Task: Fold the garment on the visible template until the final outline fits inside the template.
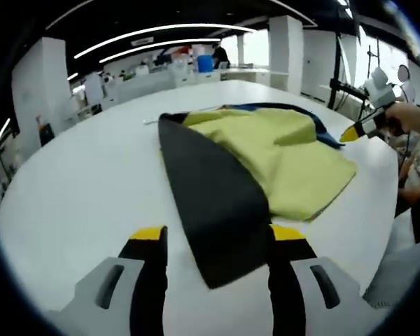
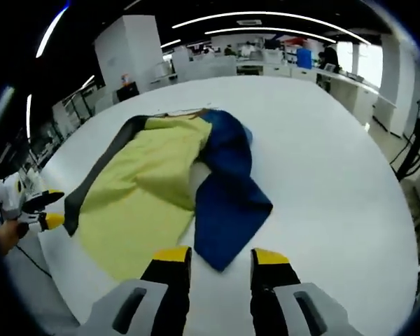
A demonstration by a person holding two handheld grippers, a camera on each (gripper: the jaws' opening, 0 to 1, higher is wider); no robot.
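Observation:
A yellow garment [image 1: 287, 154] lies spread on the round white table [image 1: 77, 189]. Its black sleeve [image 1: 210, 196] runs toward me, and the sleeve's end rests between the wide-apart jaws of my left gripper [image 1: 217, 235], which is open. In the right gripper view the same garment [image 2: 140, 189] shows its blue sleeve [image 2: 231, 189] folded across the body, the tip lying between the jaws of my open right gripper [image 2: 220, 257]. The right gripper [image 1: 353, 131] also reaches in at the table's far right edge, and the left gripper [image 2: 50, 210] appears at the left edge.
A hand [image 1: 413, 115] holds the right gripper beyond the table's rim. A dark stand [image 1: 336, 70] rises behind the table on the right. Desks and white pillars [image 2: 126, 56] stand far back. Bare tabletop [image 2: 336, 175] stretches right of the blue sleeve.

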